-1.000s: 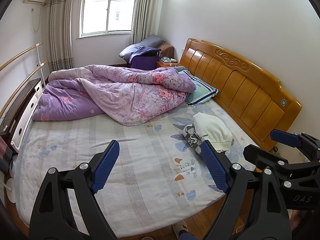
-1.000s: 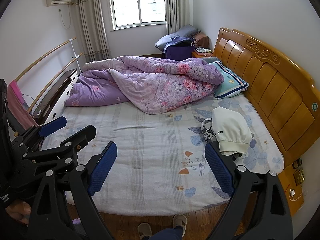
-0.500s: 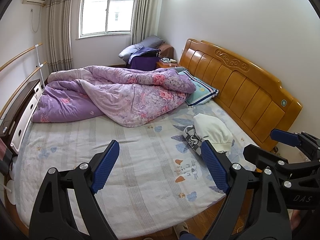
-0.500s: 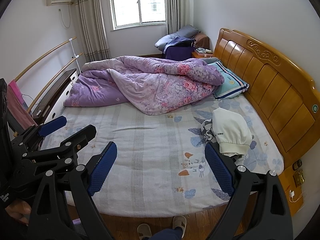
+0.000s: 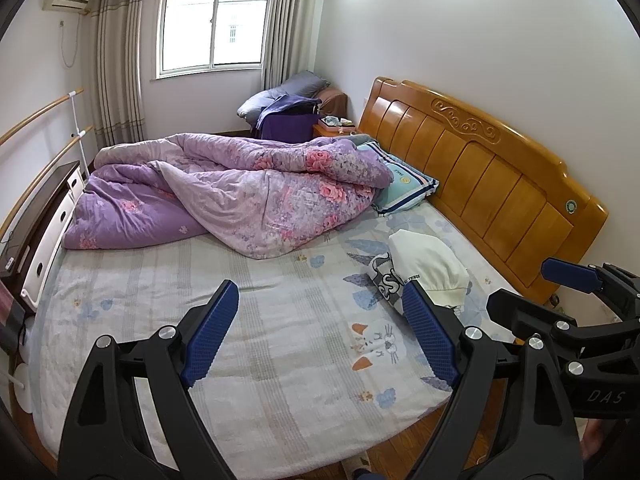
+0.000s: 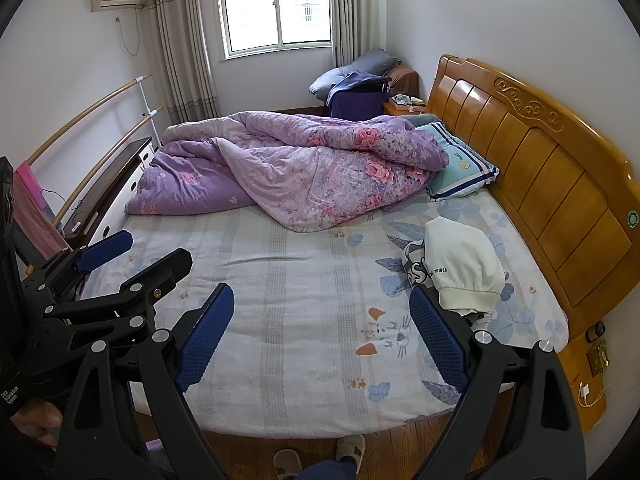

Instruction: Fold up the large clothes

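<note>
Left wrist view. The left tongs point(image 5: 316, 334) stand wide with nothing between the pads, held above the near edge of the bed point(image 5: 248, 344). The task's thing, a cream sweatshirt point(image 5: 430, 268) bundled over a grey printed garment point(image 5: 383, 280), lies ahead and to the right of the tongs, just beyond the right pad and near the headboard point(image 5: 492, 188). The right tongs point(image 5: 532, 292) show at the right margin. A purple quilt point(image 5: 248, 192) lies farther ahead, well apart from the sweatshirt.

Right wrist view. The right tongs point(image 6: 324, 338) also stand wide and empty. The sweatshirt lies ahead and right of them, its ribbed hem point(image 6: 472, 298) nearest the right pad. Judged from its slack folds, the cloth is soft, light and limp; it should sag and drape when lifted. The ribbed hem or a shoulder seam, pinched through both layers, looks the firmest hold.
</note>
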{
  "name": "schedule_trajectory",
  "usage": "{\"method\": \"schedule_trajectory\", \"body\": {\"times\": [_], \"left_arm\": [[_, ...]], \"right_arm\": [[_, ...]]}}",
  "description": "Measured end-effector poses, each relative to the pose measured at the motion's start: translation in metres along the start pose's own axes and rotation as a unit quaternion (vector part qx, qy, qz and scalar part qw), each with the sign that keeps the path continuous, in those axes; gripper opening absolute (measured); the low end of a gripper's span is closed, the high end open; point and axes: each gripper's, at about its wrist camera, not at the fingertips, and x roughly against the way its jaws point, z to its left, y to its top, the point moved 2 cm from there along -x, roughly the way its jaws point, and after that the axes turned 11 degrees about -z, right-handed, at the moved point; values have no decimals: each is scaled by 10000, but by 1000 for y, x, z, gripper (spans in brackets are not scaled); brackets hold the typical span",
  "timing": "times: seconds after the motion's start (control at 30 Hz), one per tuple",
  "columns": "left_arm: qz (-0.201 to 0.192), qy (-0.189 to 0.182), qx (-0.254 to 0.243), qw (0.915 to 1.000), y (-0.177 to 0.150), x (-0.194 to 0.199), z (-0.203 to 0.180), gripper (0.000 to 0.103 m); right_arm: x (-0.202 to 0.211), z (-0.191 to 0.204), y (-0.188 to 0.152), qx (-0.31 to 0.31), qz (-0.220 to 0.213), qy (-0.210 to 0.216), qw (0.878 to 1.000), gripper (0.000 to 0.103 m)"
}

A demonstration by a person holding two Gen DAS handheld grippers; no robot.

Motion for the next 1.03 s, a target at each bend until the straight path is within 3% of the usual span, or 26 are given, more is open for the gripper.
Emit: {"method": "schedule_trajectory", "body": {"times": [0.4, 0.63, 0.8, 0.93, 1.03], "left_arm": [[110, 95, -47, 9999, 7, -36, -4, 86], [201, 220, -44, 9995, 16, -83, -20, 87], [221, 374, -1, 9991, 21, -118, -28, 93], [532, 571, 270, 9966, 13, -148, -20, 94], [905, 828, 595, 9907, -2, -169, 7, 94]], "right_arm": [[-47, -35, 15, -86, 148, 223, 9996, 86], [-81, -70, 31, -88, 214, 386, 9990, 86], [-111, -96, 41, -103, 303, 532, 9981, 86], [-143, -107, 39, -123, 554, 638, 9963, 86], [-162, -106, 34, -92, 718, 678, 9951, 86]]}}
